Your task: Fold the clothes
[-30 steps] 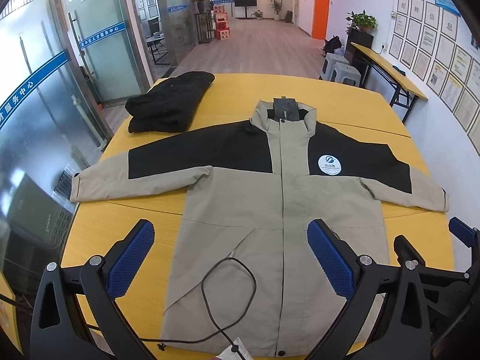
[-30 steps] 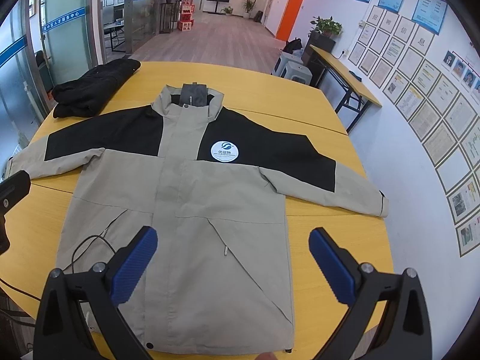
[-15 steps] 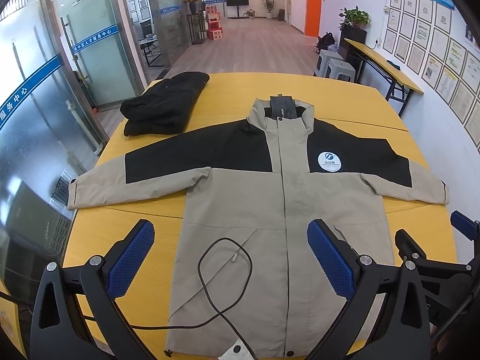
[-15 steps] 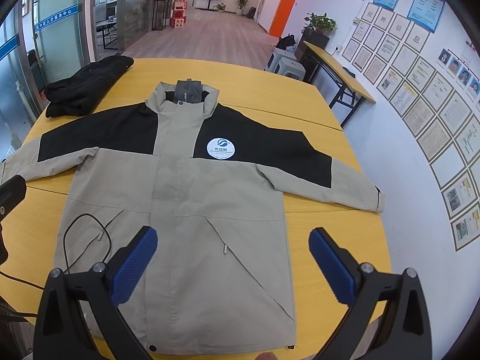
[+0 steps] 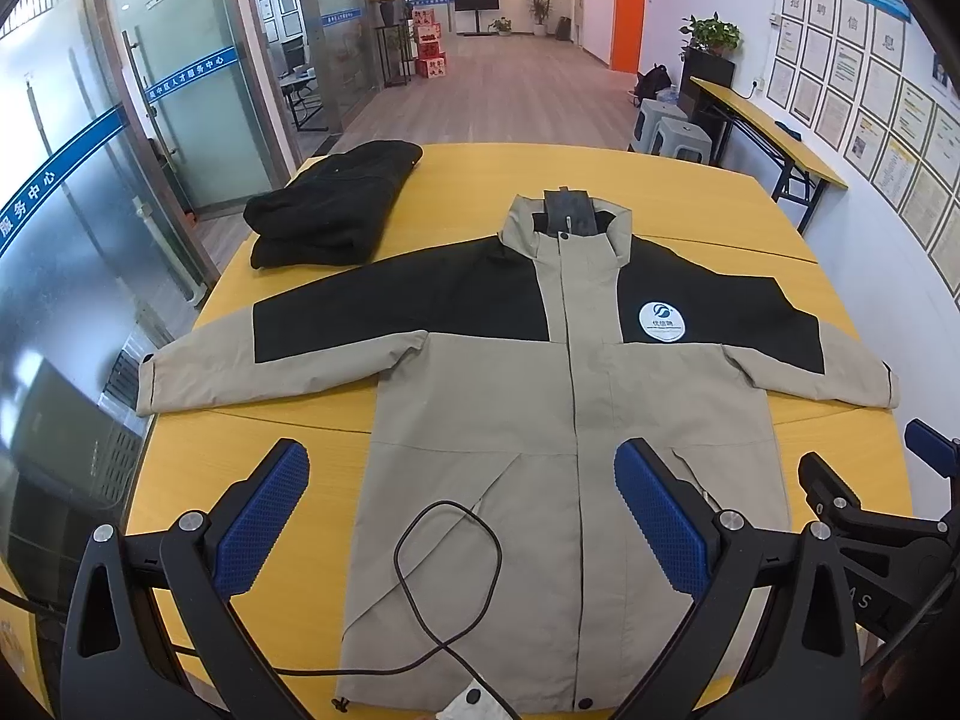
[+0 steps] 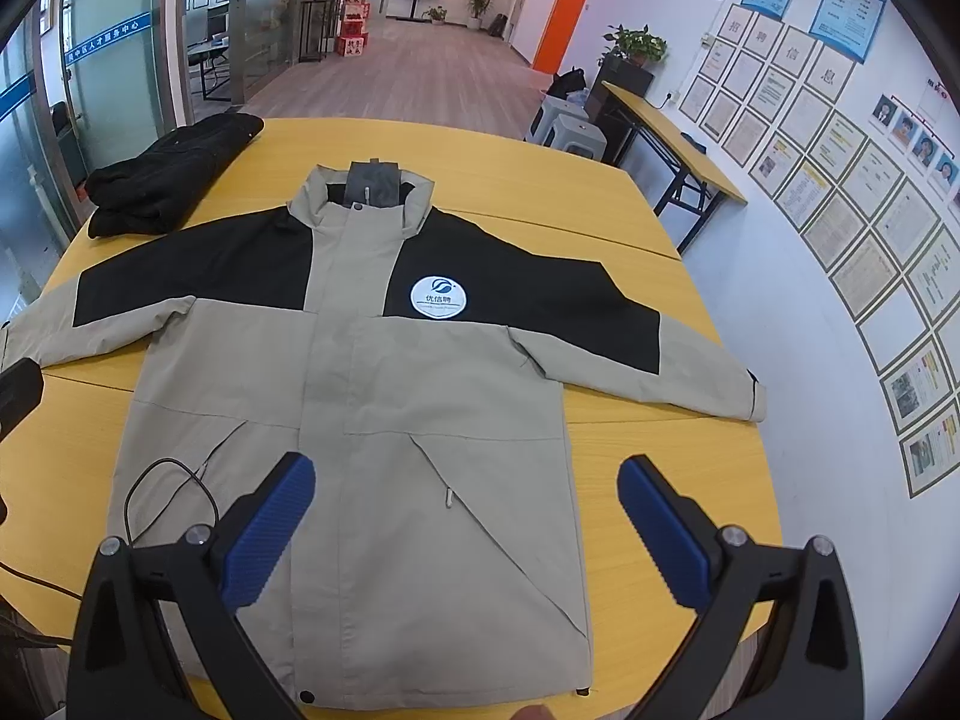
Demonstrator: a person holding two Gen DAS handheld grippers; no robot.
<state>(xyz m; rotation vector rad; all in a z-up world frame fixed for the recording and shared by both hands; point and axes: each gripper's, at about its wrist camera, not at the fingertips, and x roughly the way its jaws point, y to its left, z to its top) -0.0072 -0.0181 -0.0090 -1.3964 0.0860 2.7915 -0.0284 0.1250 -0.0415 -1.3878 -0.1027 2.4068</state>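
Observation:
A beige and black jacket (image 5: 540, 396) lies flat, front up, sleeves spread, on the yellow table (image 5: 252, 468); it also shows in the right wrist view (image 6: 372, 384). My left gripper (image 5: 462, 516) is open and empty above the jacket's lower left part. My right gripper (image 6: 465, 528) is open and empty above the lower right part. The right gripper's body shows at the right edge of the left wrist view (image 5: 870, 516). A thin black cable (image 5: 450, 570) loops over the jacket's hem.
A folded black garment (image 5: 336, 210) lies at the table's far left corner, also in the right wrist view (image 6: 168, 174). A glass wall stands to the left. A narrow side table (image 6: 672, 138) and stools stand beyond the far right. The table's near edge is right below both grippers.
Both grippers have risen and drawn back slightly, so more of the jacket shows. The cable loop has shifted on the hem. Both grippers stay open.

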